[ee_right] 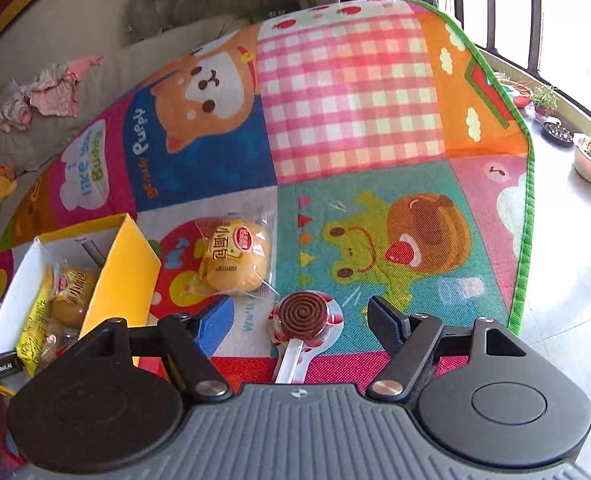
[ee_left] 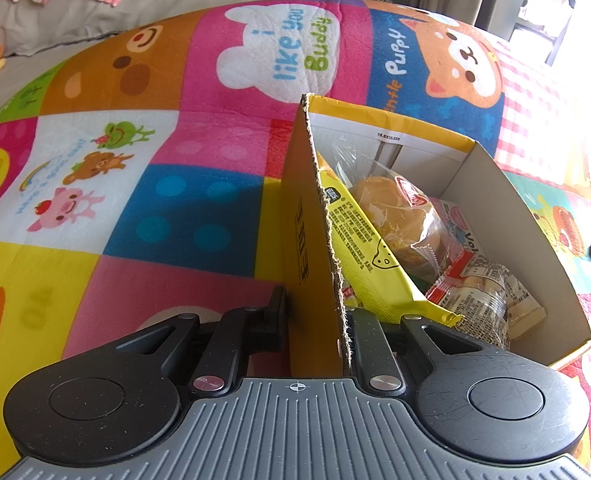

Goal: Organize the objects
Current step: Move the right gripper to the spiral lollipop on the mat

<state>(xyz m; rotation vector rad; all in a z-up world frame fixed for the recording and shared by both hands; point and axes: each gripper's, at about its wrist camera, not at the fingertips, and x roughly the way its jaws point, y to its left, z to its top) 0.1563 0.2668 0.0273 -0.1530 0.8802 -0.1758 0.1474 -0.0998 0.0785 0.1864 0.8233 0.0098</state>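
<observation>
The left gripper [ee_left: 315,320] is clamped on the near wall of the yellow box [ee_left: 307,240], one finger outside, one inside. The box rests on the play mat [ee_left: 135,160], its long axis running away from the gripper. Inside lie a yellow packet [ee_left: 359,248], tilted along that wall, a wrapped bun [ee_left: 395,216] and a clear snack pack [ee_left: 483,284].

The right gripper [ee_right: 295,320] has its jaws spread apart with nothing pressed between them. A lollipop [ee_right: 305,314] lies on the mat between the fingers, touching neither; its brown spiral head points away from the gripper and its white stick runs back under it. Just beyond lies another bagged bun [ee_right: 235,256], beside the box's right wall.
</observation>
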